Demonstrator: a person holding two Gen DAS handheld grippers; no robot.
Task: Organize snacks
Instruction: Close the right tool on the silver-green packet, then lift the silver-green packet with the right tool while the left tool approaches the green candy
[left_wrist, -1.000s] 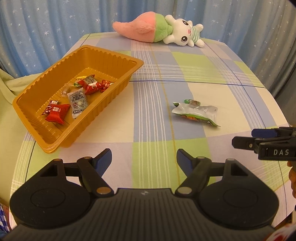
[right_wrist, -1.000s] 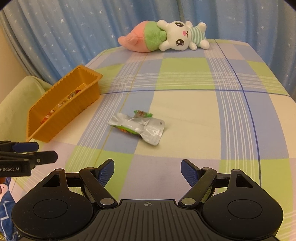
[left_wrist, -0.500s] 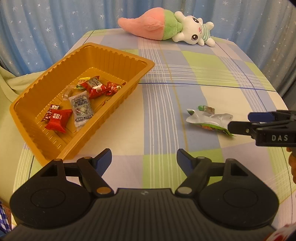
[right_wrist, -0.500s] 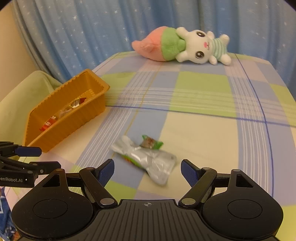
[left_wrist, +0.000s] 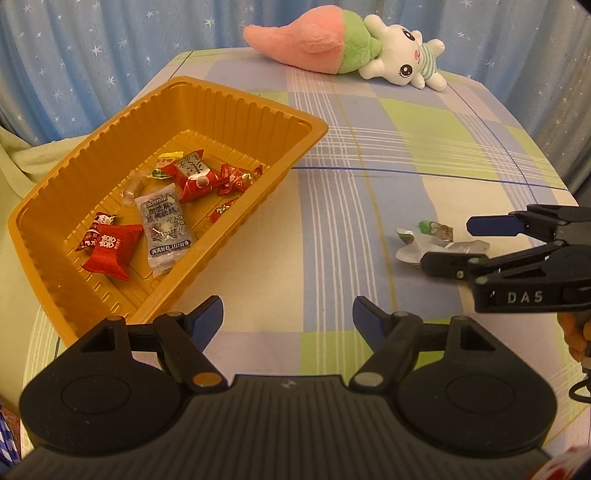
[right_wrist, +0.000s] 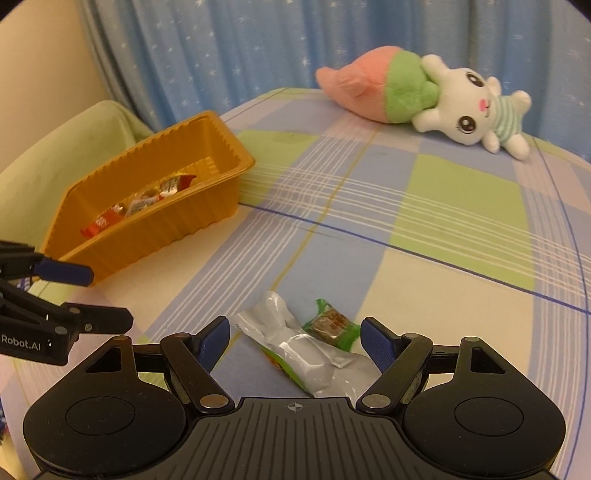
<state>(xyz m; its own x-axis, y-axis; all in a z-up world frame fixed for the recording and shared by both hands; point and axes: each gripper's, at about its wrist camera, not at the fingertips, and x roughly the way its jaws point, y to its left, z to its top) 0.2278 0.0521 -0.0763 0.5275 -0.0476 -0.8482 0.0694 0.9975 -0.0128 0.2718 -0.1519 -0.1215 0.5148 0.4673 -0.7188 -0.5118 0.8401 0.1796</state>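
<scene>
Left wrist view: at far left the orange tray holds several wrapped candies, and it now fills more of the picture than a second ago, so the left gripper has drifted toward it. Its jaws stand apart with nothing between them, hovering over bare tablecloth just beside the tray's near corner. To the right, the silver pouch and the small green candy touching it lie on the cloth, well apart from the tray. Farther right, the right gripper has swung in; a second ago it sat at the picture's edge, clear of the pouch, and now its fingers straddle the pouch's end.

Right wrist view, left to right: left gripper, tray, then pouch and green candy between the open right gripper fingers, which do not yet press on either. A plush rabbit lies at the far edge.

By my reading, the approach is done; closing on the pouch comes next, and the loose candy beside it may be caught or knocked aside.
</scene>
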